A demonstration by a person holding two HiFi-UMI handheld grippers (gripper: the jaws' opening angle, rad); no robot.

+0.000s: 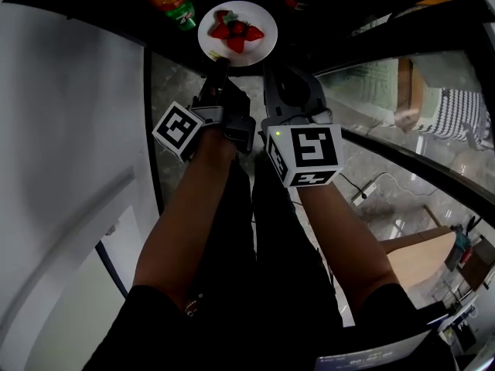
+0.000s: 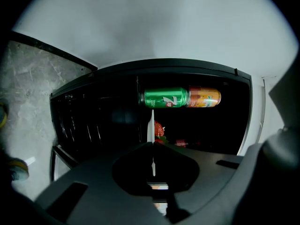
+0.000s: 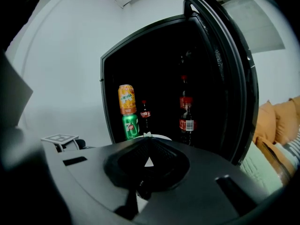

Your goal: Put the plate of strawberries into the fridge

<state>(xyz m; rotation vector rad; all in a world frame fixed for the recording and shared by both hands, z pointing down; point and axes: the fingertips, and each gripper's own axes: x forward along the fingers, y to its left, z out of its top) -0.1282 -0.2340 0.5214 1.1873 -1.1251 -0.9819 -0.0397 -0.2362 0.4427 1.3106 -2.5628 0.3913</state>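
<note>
A white plate (image 1: pixel 237 33) of red strawberries (image 1: pixel 236 31) hangs at the dark mouth of the black fridge (image 3: pixel 154 78). My left gripper (image 1: pixel 219 68) is shut on the plate's near left rim. In the left gripper view the plate (image 2: pixel 150 125) is a thin white edge pinched between the jaws, with strawberries (image 2: pixel 159 129) just beyond. My right gripper (image 1: pixel 271 72) is shut on the near right rim, and a white sliver of plate (image 3: pixel 149 162) shows between its jaws. The fridge door (image 3: pixel 234 88) stands open to the right.
Inside the fridge an orange can (image 3: pixel 126 99) sits on a green can (image 3: pixel 131 125) at the left, with cola bottles (image 3: pixel 186 111) further right. A white wall runs along the left. A power strip (image 1: pixel 363 192) lies on the marble floor, and orange cushions (image 3: pixel 276 121) are at the right.
</note>
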